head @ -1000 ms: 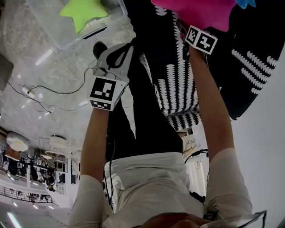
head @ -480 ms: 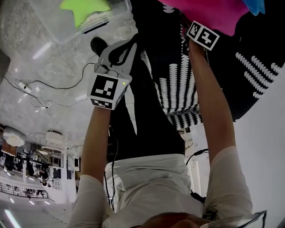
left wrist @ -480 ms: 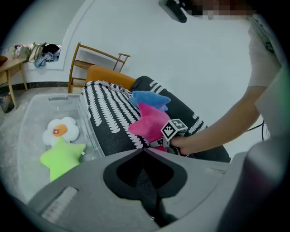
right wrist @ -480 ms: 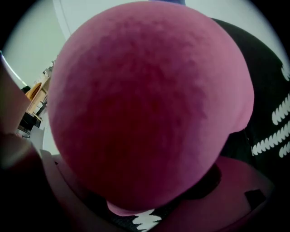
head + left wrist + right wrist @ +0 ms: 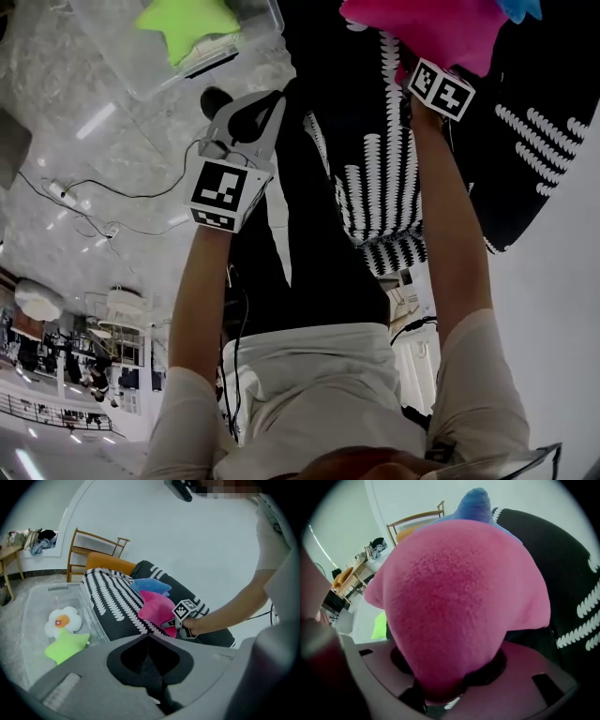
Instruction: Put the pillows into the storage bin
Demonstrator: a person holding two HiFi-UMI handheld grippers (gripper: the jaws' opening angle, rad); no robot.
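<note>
Right gripper (image 5: 440, 691) sits slightly further right than before; jaws closing, pinching pink pillow (image 5: 459, 602). Left gripper (image 5: 149, 639) clenched, empty, near bin (image 5: 112, 56).

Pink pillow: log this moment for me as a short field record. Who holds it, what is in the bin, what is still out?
pink pillow: on the black-and-white patterned cover, one corner between the right tool's jaws
right tool: jaws closing on the pink pillow
left tool: jaws together, nothing between them
storage bin: clear, open, holds a green star pillow and a white flower pillow
blue pillow: on the cover behind the pink one, untouched
not yet binned: pink and blue pillows
</note>
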